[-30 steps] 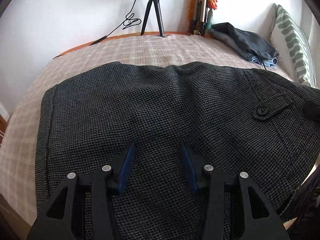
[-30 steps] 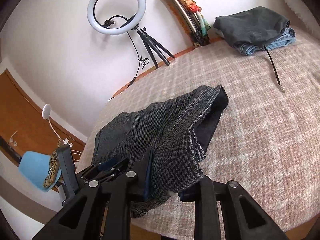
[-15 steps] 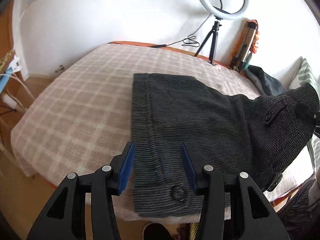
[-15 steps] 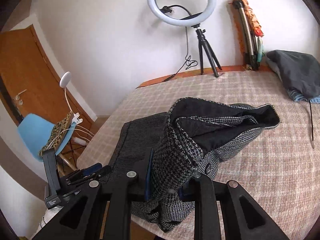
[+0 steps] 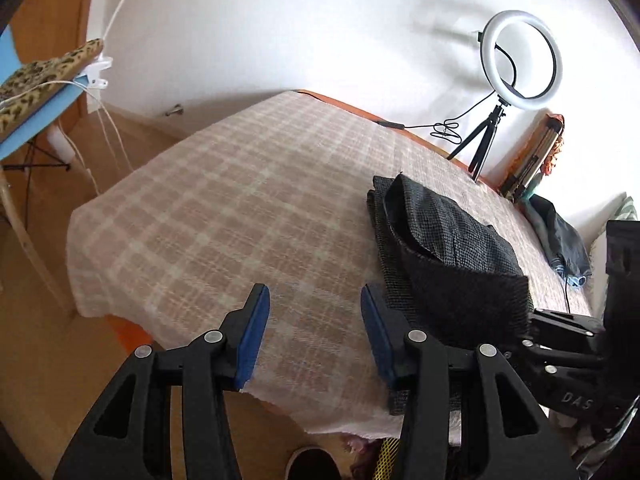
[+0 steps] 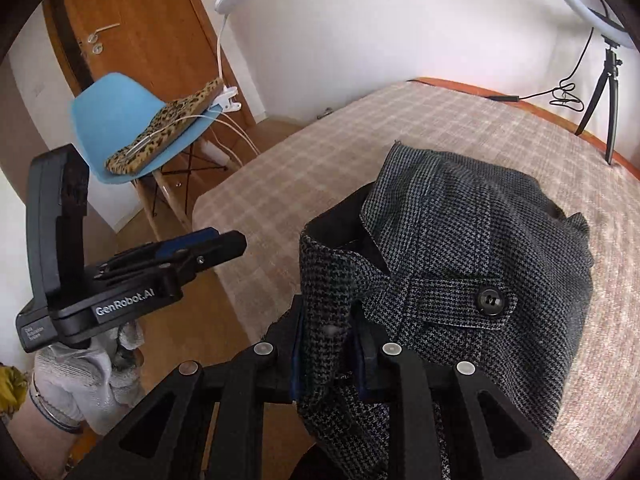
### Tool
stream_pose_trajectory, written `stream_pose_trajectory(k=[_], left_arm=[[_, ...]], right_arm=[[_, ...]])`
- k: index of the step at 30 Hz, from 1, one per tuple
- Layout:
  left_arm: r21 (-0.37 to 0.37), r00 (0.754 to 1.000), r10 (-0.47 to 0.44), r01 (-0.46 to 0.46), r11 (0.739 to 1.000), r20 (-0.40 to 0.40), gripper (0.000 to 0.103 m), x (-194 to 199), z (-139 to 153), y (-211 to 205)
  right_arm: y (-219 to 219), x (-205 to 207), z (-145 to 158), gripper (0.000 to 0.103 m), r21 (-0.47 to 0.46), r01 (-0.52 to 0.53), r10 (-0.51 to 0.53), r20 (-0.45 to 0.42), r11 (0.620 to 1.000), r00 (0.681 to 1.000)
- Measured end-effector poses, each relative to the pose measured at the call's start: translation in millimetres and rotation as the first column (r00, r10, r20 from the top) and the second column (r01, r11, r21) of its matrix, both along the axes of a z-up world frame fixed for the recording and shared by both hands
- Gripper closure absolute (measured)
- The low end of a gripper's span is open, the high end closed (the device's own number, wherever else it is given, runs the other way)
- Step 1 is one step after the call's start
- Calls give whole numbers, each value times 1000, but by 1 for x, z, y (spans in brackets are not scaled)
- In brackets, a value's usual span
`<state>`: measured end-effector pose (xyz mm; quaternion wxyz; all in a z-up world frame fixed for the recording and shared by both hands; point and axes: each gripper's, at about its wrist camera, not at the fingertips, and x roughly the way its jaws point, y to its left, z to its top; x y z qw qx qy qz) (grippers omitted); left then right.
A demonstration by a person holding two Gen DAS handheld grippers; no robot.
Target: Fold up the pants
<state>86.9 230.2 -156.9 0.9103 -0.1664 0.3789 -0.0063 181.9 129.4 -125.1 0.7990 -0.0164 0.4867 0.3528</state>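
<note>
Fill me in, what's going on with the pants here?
A person with a handheld gripper in each hand is folding dark houndstooth pants on a bed with a plaid cover. The right gripper has its jaws clamped on a bunch of the fabric near the waistband, by a black button, holding that end lifted over the rest of the pants. The left gripper is empty, jaws apart, hovering over bare cover beside the pants. The fold is only partly done.

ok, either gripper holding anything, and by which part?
Right gripper pinches the dark houndstooth pants at a waistband edge near the button. Left gripper holds nothing.
</note>
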Motion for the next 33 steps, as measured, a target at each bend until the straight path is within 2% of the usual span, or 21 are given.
stream_pose_trajectory(k=[1,3,7,9,10,11,14,17,19,22,26,28,29,30,32,33], left_arm=[[0,1000,5,-5,1000,0,57,-1,0,2],[-6,1000,8,-8,1000,0,57,-1,1,5],[-12,1000,-14,14,1000,27,57,-2,13,0],[2,998,-43,43,999,55,57,-3,23,-8],[13,995,-68,67,998,69,57,-3,28,-14],[24,992,-95,93,995,81,57,-2,34,-23],[32,977,-188,185,982,101,57,5,46,-47],[50,959,-266,263,964,94,57,17,49,-72],[106,954,-291,282,953,70,57,23,43,-88],[133,952,-305,301,944,10,57,31,24,-96],[142,961,-269,276,951,-67,57,27,-7,-87],[95,967,-247,252,963,-68,60,21,-18,-77],[66,969,-240,243,968,-53,61,17,-21,-72],[52,971,-235,237,970,-42,62,14,-21,-70],[33,973,-231,232,972,-22,78,11,-19,-69],[24,975,-220,221,975,-13,80,8,-19,-66]], right_arm=[[3,-1,-3,82,-5,-20,20,-5,1000,1000],[2,-2,-2,68,16,-48,48,-22,999,999],[-28,-8,23,52,155,-100,105,-21,983,994],[-58,-9,40,41,232,-93,94,5,968,996],[-74,-7,47,41,269,-77,76,14,960,997],[-90,-2,52,40,289,-54,50,20,956,999],[-133,29,54,39,257,80,-90,26,963,996],[-169,72,39,37,234,241,-238,-42,942,970],[-184,98,21,37,227,309,-290,-113,923,950],[-192,131,-6,41,223,352,-310,-203,909,929],[-181,158,-32,41,167,357,-309,-258,919,915],[-177,160,-38,53,180,347,-290,-282,920,915],[-174,160,-38,74,197,338,-275,-288,920,917],[-172,159,-35,87,196,337,-276,-281,921,919],[-174,161,-22,96,189,335,-287,-239,923,928],[-172,164,-17,98,196,337,-294,-220,921,930]])
